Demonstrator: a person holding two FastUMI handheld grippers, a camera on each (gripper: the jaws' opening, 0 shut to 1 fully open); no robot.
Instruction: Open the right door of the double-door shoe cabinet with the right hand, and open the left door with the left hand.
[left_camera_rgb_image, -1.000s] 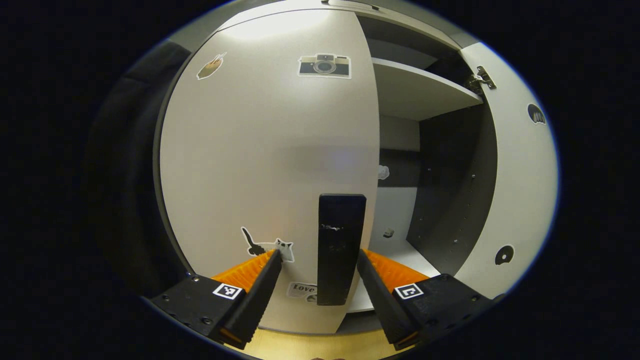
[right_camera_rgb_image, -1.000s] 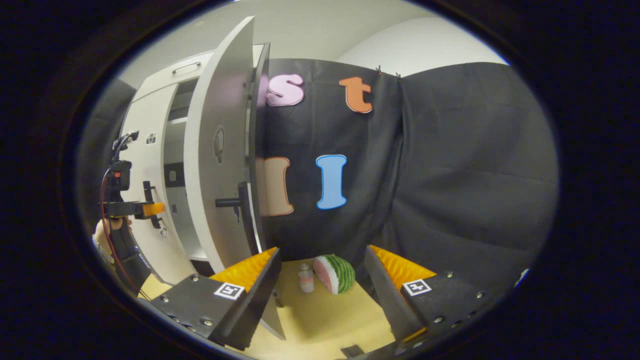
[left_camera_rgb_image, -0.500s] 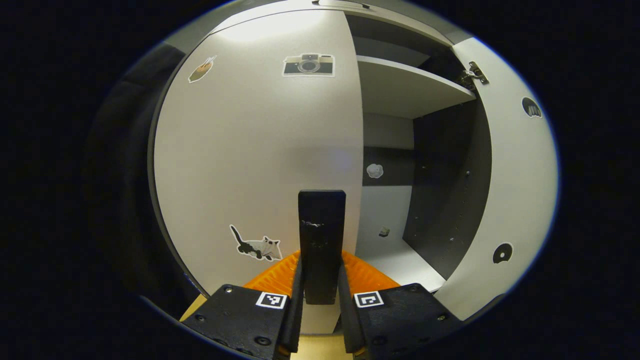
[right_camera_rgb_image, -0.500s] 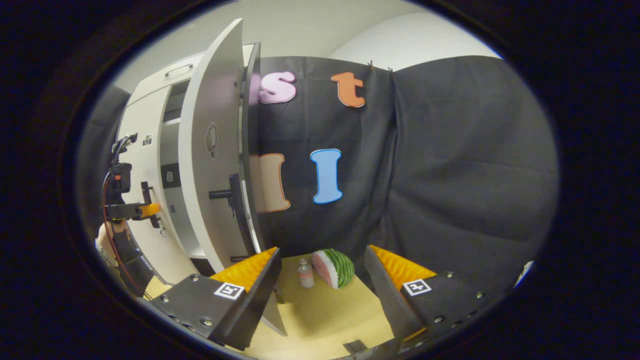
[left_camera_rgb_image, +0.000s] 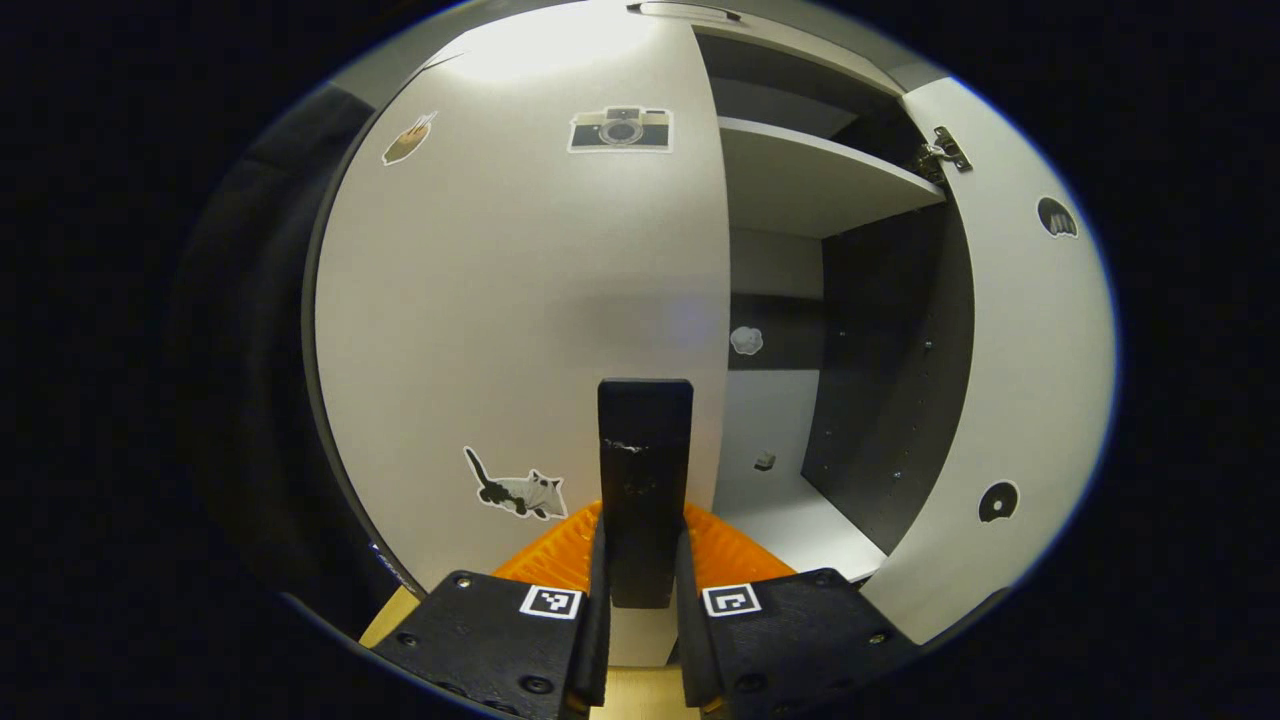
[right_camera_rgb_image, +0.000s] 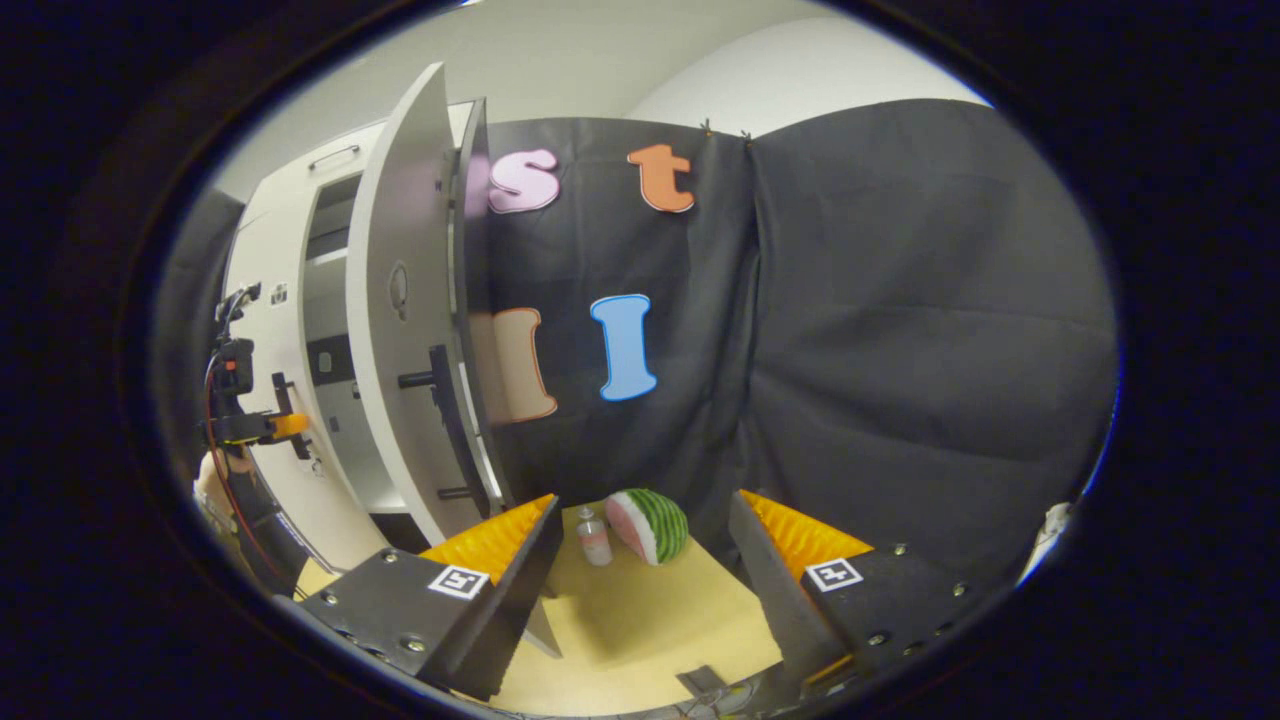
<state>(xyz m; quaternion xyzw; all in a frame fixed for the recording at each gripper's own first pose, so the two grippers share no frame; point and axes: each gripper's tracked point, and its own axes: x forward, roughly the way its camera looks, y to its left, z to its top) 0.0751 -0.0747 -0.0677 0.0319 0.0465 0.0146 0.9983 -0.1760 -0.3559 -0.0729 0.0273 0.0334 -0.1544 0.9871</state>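
In the left gripper view the left gripper (left_camera_rgb_image: 640, 560) has its fingers clamped on the left door's (left_camera_rgb_image: 520, 300) handle (left_camera_rgb_image: 645, 470), an upright bar at lower centre, running up out of the fingers. The door looks barely open; its hinge side appears to lie at frame left, so the pull should swing it that way. The right door (right_camera_rgb_image: 405, 330) stands wide open, upper left in the right gripper view. The right gripper (right_camera_rgb_image: 640, 560) is open, holding nothing, well apart from that door.

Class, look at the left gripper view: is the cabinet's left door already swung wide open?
No: the left door looks closed, with the left gripper clamped on its handle.
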